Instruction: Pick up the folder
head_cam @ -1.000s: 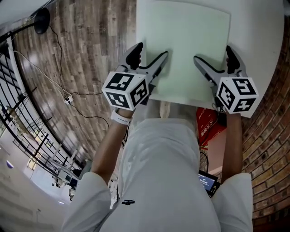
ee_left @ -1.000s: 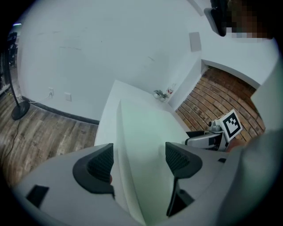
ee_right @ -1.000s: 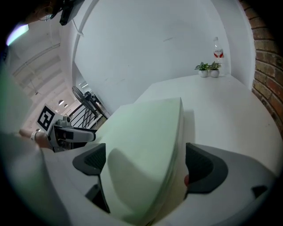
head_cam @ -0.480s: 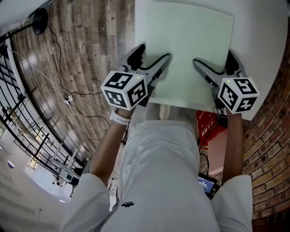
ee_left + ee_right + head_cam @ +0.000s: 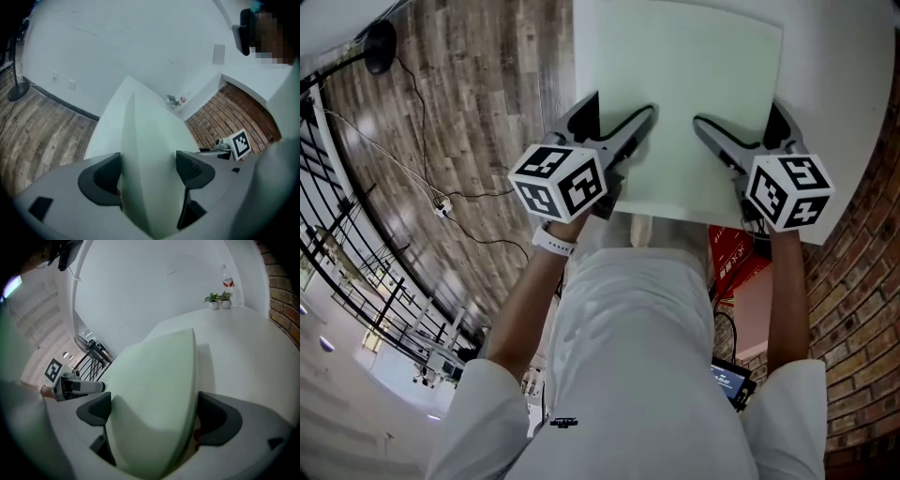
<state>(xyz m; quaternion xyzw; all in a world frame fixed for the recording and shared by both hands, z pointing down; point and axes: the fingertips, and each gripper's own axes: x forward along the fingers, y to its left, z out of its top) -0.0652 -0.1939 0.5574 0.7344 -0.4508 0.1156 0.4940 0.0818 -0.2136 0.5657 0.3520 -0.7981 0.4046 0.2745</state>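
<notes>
The pale green folder (image 5: 684,103) sits over the near left part of the white counter (image 5: 834,75), its left edge close to the counter's left edge and its near edge toward the person. The left tool (image 5: 617,111) is closed on the folder's near left corner, and in the left gripper view the sheet fills the gap between its two jaws. The right tool (image 5: 738,117) is clamped on the near right corner in the same way, with the folder running out from between its jaws across the counter. The folder throws a narrow shadow on the counter along its right edge, but I cannot tell whether it lies flat or is raised a little. At the counter's far end, well apart from the folder, stand two small potted plants (image 5: 219,300) and a bottle (image 5: 227,282). To the left lies a wood floor (image 5: 487,94) with a black lamp base (image 5: 384,42) and loose cables (image 5: 441,202). Below the counter's near edge a red box (image 5: 736,258) shows, beside a brick wall (image 5: 862,328).
</notes>
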